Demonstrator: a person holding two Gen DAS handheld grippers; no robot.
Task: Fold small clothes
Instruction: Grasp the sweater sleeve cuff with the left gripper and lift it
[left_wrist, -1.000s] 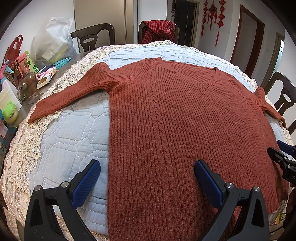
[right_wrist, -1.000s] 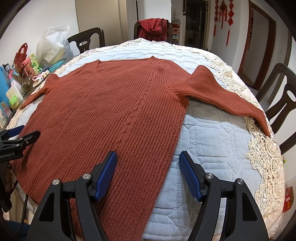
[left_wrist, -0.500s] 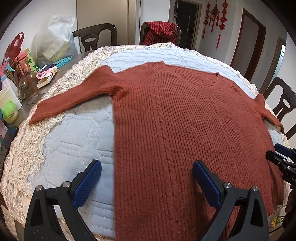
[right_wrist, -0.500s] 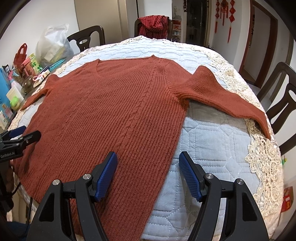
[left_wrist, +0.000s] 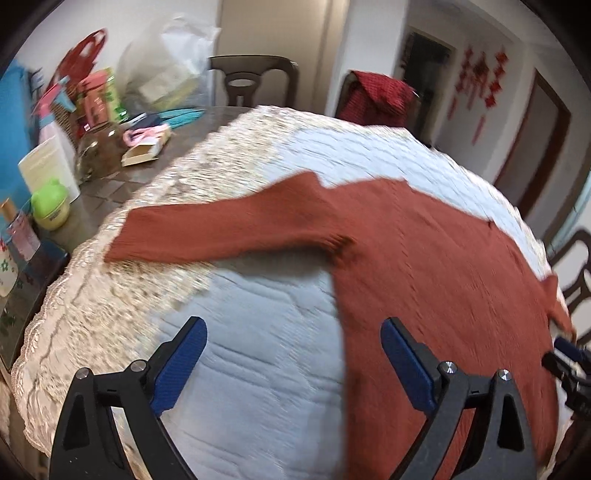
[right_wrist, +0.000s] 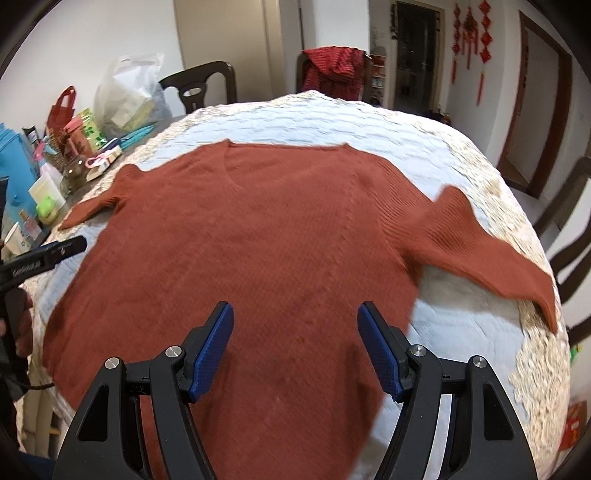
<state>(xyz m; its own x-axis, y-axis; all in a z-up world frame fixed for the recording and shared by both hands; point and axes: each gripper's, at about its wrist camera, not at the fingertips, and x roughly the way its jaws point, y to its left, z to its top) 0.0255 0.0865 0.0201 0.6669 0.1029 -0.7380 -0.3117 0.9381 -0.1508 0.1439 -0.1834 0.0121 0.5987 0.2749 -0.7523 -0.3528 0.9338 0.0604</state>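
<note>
A rust-red knit sweater (right_wrist: 258, 251) lies flat, front up, on a pale blue quilted cloth (right_wrist: 461, 332) over the table; it also shows in the left wrist view (left_wrist: 424, 266). Both sleeves are spread out: the left sleeve (left_wrist: 221, 229) and the right sleeve (right_wrist: 487, 251). My left gripper (left_wrist: 291, 362) is open and empty, hovering above the quilt just left of the sweater's body, below the left sleeve. My right gripper (right_wrist: 295, 347) is open and empty above the sweater's lower hem area. The left gripper also appears at the left edge of the right wrist view (right_wrist: 44, 254).
Lace trim (left_wrist: 92, 314) edges the quilt. Clutter stands at the table's far left: a green jar (left_wrist: 51, 206), boxes, a glass jar (left_wrist: 99, 151) and a white plastic bag (right_wrist: 125, 96). Dark wooden chairs (right_wrist: 199, 88) ring the table; one holds a red garment (right_wrist: 332, 70).
My left gripper has swung left, off the sweater's body toward the left sleeve; its view is motion-blurred. My right gripper has shifted left over the sweater's body. Both stay open.
</note>
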